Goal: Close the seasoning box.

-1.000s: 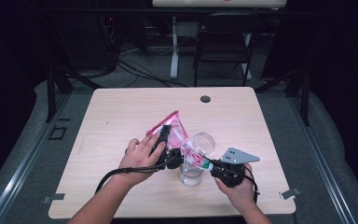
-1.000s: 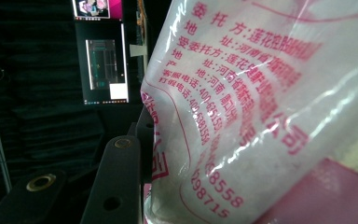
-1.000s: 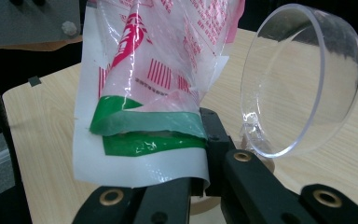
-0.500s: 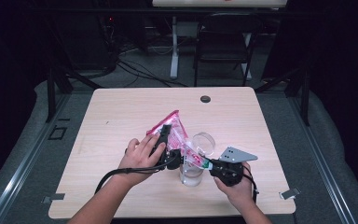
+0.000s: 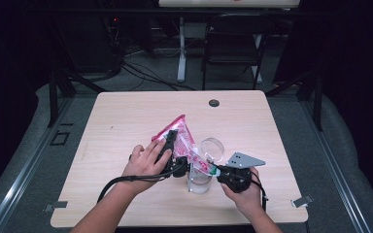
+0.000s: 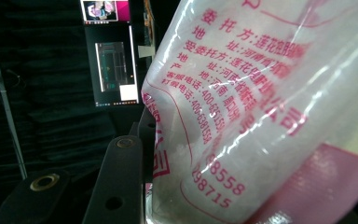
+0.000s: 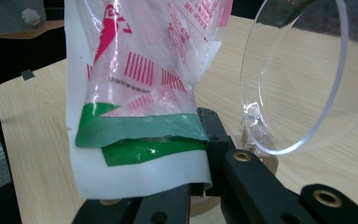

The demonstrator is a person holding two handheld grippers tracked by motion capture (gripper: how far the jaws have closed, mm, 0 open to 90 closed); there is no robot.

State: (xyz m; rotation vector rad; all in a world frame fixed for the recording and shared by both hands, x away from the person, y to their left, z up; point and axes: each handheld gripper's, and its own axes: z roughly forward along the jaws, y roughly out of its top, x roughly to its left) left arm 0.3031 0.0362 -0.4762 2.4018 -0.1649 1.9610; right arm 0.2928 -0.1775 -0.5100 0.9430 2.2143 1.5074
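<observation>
Two tongs are at work over my desk, a pale wooden top. Next in size is the pink-and-clear printed bag, held slanted above the near middle of the desk with its lower, green-edged end hanging at the mouth of the clear glass jar standing there. My left tongs clamp the bag's upper body, the film pressed against one dark jaw in the left gripper view. My right tongs are pressed together on the bag's green-banded corner, just beside the jar's hinged round lid, which stands tipped open. I judge the pour to be set up rather than finished: bag lifted, lid out of the way, corner steered to the opening. Whether any contents are in the jar I cannot tell; emptying the bag and closing up look left.
</observation>
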